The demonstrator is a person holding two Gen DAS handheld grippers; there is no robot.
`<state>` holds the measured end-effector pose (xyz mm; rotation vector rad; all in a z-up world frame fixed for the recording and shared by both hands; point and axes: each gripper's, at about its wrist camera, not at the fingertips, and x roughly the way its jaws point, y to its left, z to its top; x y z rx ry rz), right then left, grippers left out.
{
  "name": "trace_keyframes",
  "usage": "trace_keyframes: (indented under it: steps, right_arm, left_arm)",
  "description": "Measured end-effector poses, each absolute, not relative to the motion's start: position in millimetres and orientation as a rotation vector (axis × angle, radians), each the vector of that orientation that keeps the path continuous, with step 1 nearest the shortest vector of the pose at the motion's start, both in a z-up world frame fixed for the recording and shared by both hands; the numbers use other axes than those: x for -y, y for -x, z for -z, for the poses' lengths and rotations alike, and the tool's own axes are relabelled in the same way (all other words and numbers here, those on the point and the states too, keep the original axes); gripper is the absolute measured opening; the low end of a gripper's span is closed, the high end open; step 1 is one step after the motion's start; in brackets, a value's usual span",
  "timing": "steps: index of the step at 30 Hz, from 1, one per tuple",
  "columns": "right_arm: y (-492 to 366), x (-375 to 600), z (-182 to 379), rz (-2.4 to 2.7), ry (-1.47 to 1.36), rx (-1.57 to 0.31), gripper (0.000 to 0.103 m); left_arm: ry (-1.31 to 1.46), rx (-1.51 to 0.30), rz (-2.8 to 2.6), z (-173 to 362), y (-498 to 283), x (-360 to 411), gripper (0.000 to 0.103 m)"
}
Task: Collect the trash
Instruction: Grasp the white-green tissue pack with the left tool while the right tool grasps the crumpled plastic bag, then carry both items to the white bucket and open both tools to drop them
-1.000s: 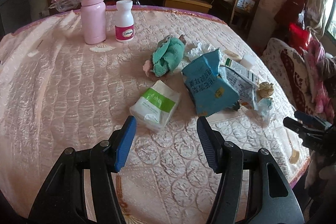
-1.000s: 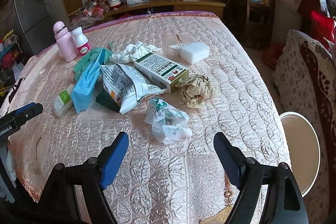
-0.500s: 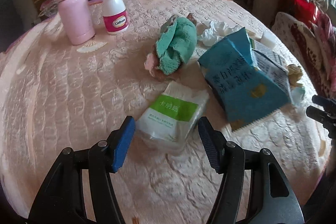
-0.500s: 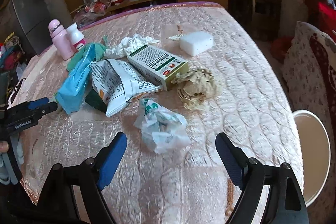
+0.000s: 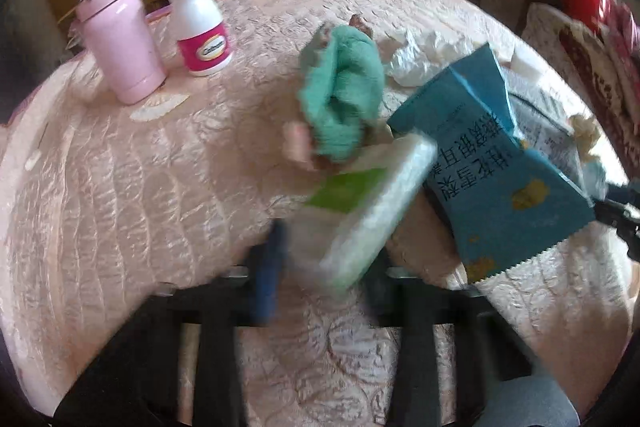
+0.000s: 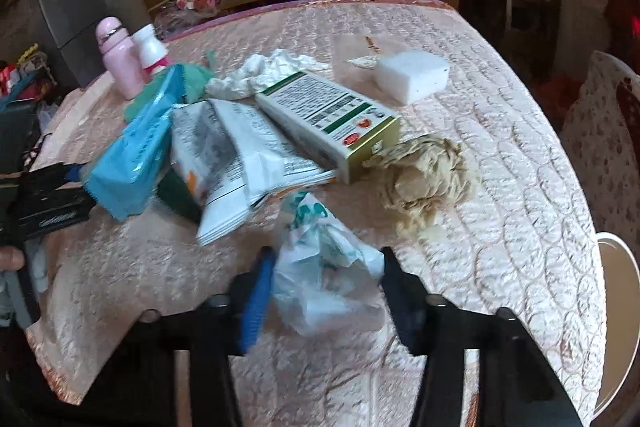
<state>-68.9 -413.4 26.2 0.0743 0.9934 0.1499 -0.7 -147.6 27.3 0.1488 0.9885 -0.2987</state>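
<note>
You were only at the start of the clean-up. The bed (image 6: 500,155) in front of both tools was covered with trash, and none of it looked put away yet.

Past your right tool (image 6: 326,291) lay the biggest bits: a green and white box (image 6: 328,115), a torn white bag (image 6: 240,155), a blue snack bag (image 5: 492,163) and a white block (image 6: 412,75). Smaller bits lay near them: a brown paper wad (image 6: 424,175) and a white tissue (image 6: 264,75).

Your left tool (image 5: 324,267) had just been closing, and it was squeezed on the tissue pack (image 5: 368,211), which was tipped up off the bed. Your right tool had just been closing too, and it was pinched on the crumpled plastic bag (image 6: 324,275).

So two small things were caught and all the rest was left. The pink bottle (image 5: 116,31), the white pill bottle (image 5: 200,23) and the green cloth (image 5: 344,91) stood far ahead of the left tool; I think those were not trash.
</note>
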Motion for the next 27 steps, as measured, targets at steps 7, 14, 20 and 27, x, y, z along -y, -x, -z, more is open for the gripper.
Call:
trace_keyframes:
  steps: [7,14,20,27]
  right_arm:
    - [97.2,414.7,-47.9,-0.207,-0.082,-0.942,0.037]
    - [128.2,423.9,-69.9,-0.214,-0.093,-0.902,0.037]
    - [147.8,442.9,-79.8,-0.178,-0.105,-0.882,0.037]
    - [168.1,474.2,-90.5,-0.104,-0.1,-0.858,0.037]
  left_arm:
    - [-0.075,-0.935,0.341,-57.7,42.7,142.3,0.018]
    - [-0.058,-0.909,0.435,-86.3,80.2,180.9,0.018]
    - [-0.07,-0.895,0.515,-97.9,95.9,229.8,0.018]
    - [-0.091,-0.902,0.594,-99.8,107.3,286.2,0.018]
